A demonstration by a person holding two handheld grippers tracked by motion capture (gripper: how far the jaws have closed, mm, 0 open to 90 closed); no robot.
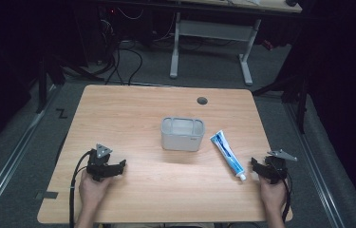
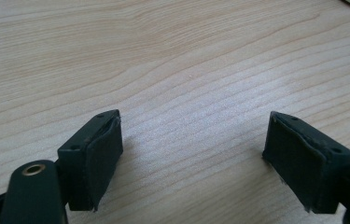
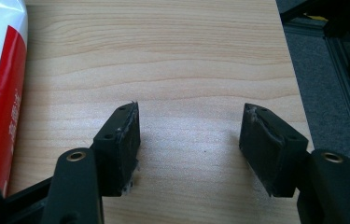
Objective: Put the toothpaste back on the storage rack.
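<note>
- The wooden bench (image 1: 133, 109) takes up the middle of the room, pale grain under a soft patch of light, with a small round grommet hole (image 1: 202, 100) near its far edge.
- Beyond it, on the grey floor (image 1: 23, 156), stands a second desk on white legs (image 1: 246, 66), with dark cables (image 1: 123, 64) trailing underneath.
- A translucent white bin (image 1: 182, 134) sits upright near the centre of the bench; from the high view I cannot tell whether anything lies inside.
- A toothpaste tube (image 1: 227, 154), white and blue from above, lies flat just to the right of the bin but apart from it, angled so its cap end points toward the near right corner. In the right gripper view its side (image 3: 0, 93) shows white with a red band, along the left edge of that picture.
- The person's left hand (image 1: 94, 186) rests at the near left of the bench, holding the left tool (image 1: 121, 166). In the left gripper view (image 2: 192, 154) its jaws are spread wide with bare wood between them.
- The right hand (image 1: 272, 190) is at the near right corner with the right tool (image 1: 254, 167), its tips close to the tube's cap end. In the right gripper view (image 3: 189, 140) these jaws are likewise spread apart over bare wood, gripping nothing, with the bench's edge just off to the right.
</note>
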